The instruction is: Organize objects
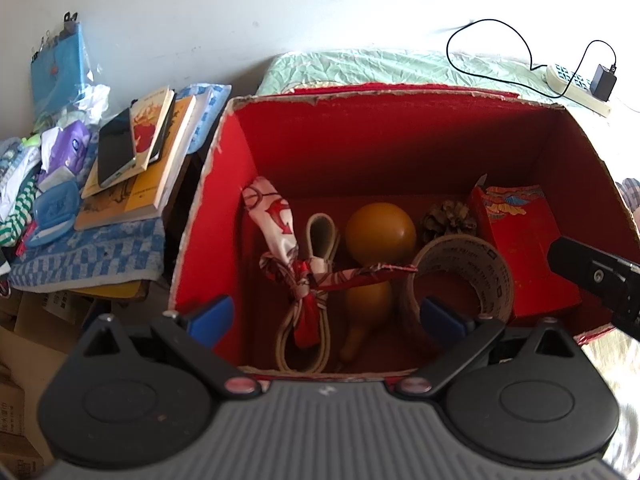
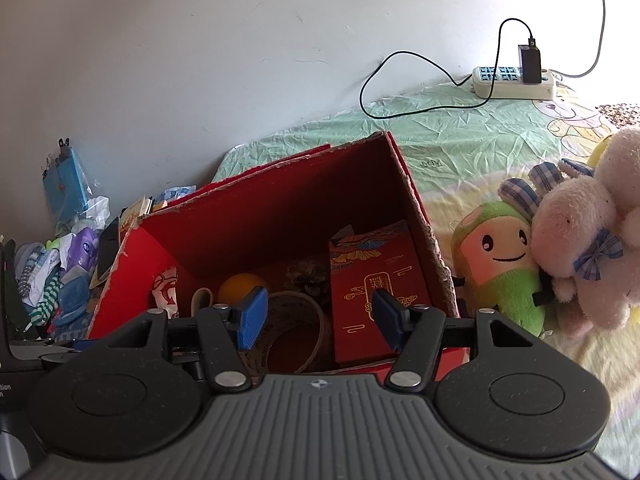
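Observation:
An open red cardboard box (image 1: 224, 184) (image 2: 416, 208) sits on the bed. Inside lie a red-and-white scarf (image 1: 280, 220) knotted around a beige strap (image 1: 320, 232), an orange gourd (image 1: 380, 228), a pine cone (image 1: 448, 218), a tape roll (image 1: 492, 276) (image 2: 296, 308) and a red gift packet (image 1: 524, 248) (image 2: 376, 280). My left gripper (image 1: 326, 316) hangs open over the box's near edge, nothing between its blue pads. My right gripper (image 2: 318, 316) is also open above the tape roll and packet, and shows at the right edge of the left wrist view.
Left of the box, books (image 1: 144, 160) and a phone (image 1: 116, 148) lie on a blue checked towel (image 1: 92, 256) among clutter. A power strip (image 2: 512, 82) with charger and black cable rests on the green sheet. Plush toys (image 2: 552, 248) sit right of the box.

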